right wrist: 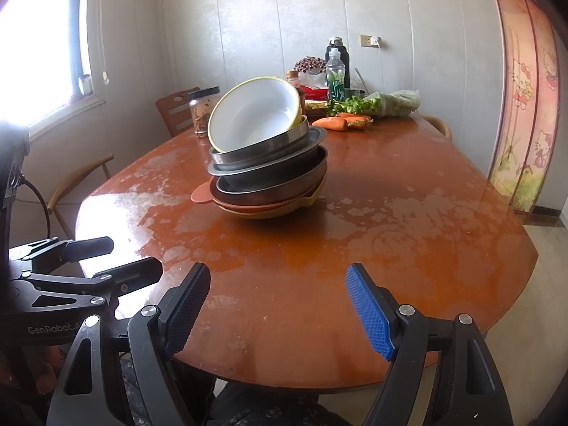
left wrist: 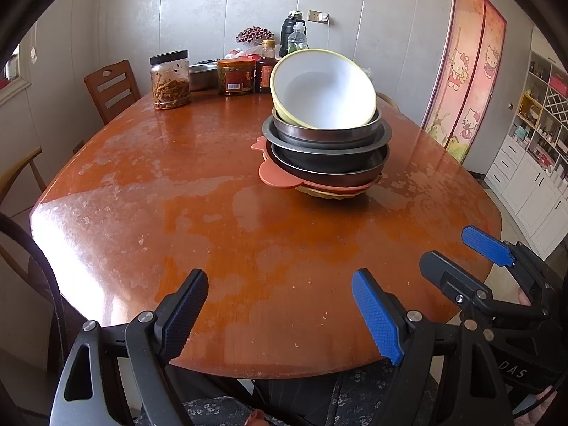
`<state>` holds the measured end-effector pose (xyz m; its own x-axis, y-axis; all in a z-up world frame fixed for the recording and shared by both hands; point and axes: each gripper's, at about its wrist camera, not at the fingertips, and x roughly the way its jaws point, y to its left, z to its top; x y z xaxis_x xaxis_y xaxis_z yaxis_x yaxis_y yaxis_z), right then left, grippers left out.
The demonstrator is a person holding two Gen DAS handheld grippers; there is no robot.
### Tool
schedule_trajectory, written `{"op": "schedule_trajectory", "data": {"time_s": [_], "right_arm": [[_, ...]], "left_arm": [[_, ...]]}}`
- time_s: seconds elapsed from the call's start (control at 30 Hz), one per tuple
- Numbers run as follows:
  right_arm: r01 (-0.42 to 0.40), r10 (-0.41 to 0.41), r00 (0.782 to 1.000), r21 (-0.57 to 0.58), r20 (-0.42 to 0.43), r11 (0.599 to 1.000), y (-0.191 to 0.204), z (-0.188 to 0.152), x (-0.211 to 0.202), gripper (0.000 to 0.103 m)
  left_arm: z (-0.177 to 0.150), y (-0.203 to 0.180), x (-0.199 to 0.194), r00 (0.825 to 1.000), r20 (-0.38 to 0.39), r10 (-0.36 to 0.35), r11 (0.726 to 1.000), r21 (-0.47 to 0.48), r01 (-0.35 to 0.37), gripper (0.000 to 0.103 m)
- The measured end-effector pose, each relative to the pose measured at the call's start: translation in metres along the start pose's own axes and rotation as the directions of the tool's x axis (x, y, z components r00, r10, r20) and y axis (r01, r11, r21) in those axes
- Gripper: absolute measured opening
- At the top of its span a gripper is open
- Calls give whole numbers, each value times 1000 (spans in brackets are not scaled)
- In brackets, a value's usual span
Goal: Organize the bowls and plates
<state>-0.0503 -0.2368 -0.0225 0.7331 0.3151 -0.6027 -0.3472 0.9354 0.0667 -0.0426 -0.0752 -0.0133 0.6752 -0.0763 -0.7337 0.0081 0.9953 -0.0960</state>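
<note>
A stack of dishes stands mid-table. On top a white bowl with a yellow rim (left wrist: pixel 325 88) (right wrist: pixel 255 113) leans tilted in steel bowls (left wrist: pixel 326 138) (right wrist: pixel 266 163). Under them lie an orange-pink plate with handles (left wrist: pixel 277 174) (right wrist: pixel 202 195) and a yellow dish (left wrist: pixel 330 193) (right wrist: pixel 269 213). My left gripper (left wrist: pixel 280 305) is open and empty over the near table edge, well short of the stack. My right gripper (right wrist: pixel 277 301) is open and empty beside it; it shows in the left wrist view (left wrist: pixel 458 252). The left gripper shows in the right wrist view (right wrist: pixel 110 255).
The worn wooden table (left wrist: pixel 213 213) (right wrist: pixel 390 230) carries jars (left wrist: pixel 170 81), bottles (left wrist: pixel 294 33) and a steel basin (left wrist: pixel 202 76) at its far end, with carrots (right wrist: pixel 340 122) and greens (right wrist: pixel 376 104) there too. Chairs (left wrist: pixel 112 87) stand at the left. A white cabinet (left wrist: pixel 532 177) is at the right.
</note>
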Motion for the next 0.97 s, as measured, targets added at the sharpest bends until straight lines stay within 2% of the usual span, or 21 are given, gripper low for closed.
{"op": "schedule_trajectory", "data": {"time_s": [0.73, 0.97], "right_arm": [[7, -7, 1000, 8, -5, 1000, -2, 0, 4, 80], [4, -4, 1000, 30, -12, 1000, -9, 2, 9, 80]], "left_arm": [[-2, 1, 3, 1000, -14, 3, 1000, -6, -3, 83], [5, 10, 12, 999, -10, 37, 999, -18, -37, 83]]}}
